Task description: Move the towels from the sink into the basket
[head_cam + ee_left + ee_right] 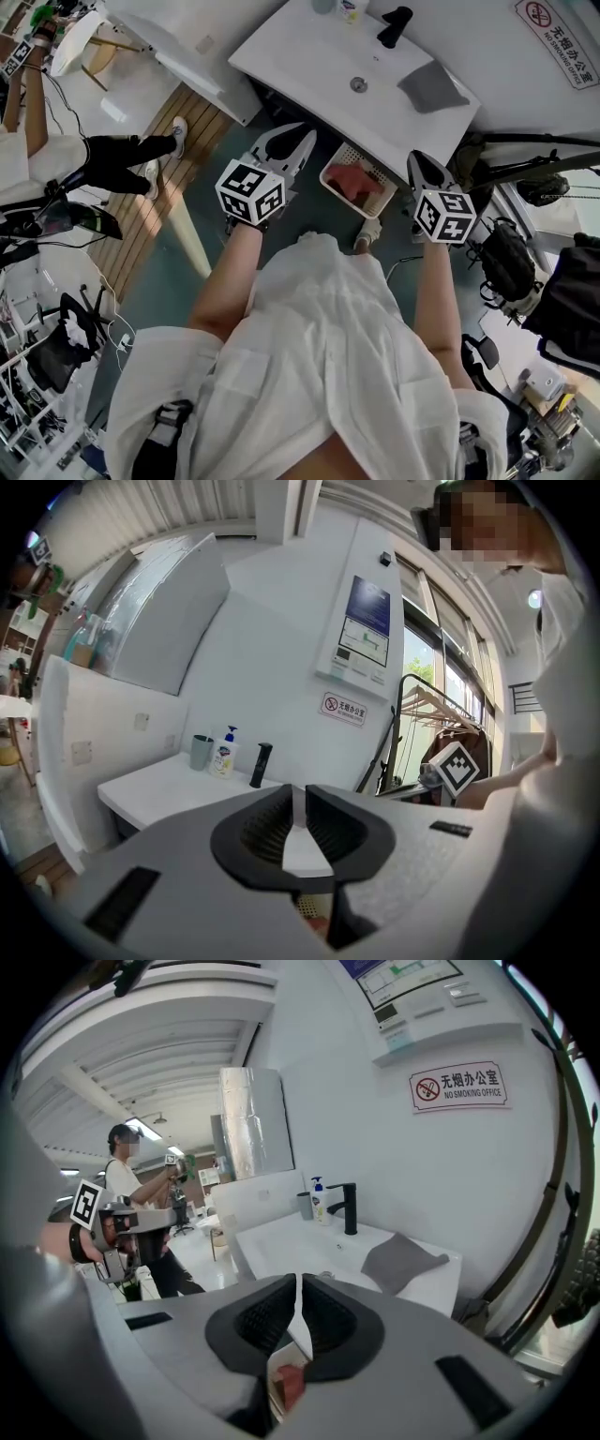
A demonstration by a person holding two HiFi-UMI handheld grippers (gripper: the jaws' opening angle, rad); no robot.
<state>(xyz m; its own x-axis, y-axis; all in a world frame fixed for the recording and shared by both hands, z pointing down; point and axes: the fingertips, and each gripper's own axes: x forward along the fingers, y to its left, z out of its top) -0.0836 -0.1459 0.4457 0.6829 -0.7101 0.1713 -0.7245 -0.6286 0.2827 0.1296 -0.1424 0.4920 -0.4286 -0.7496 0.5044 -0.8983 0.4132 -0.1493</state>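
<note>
Both tools are clenched on nothing: our left gripper (292, 141) and right gripper (422, 167) hang either side of the white perforated plastic basket (336, 178), where a pink-red towel (356, 180) lies. A flat grey cloth towel (433, 86) lies on the right end of the white rectangular sink (309, 56). We judge that a shallow pinch could drag it over the rim to the floor, missing the half-tucked basket.
</note>
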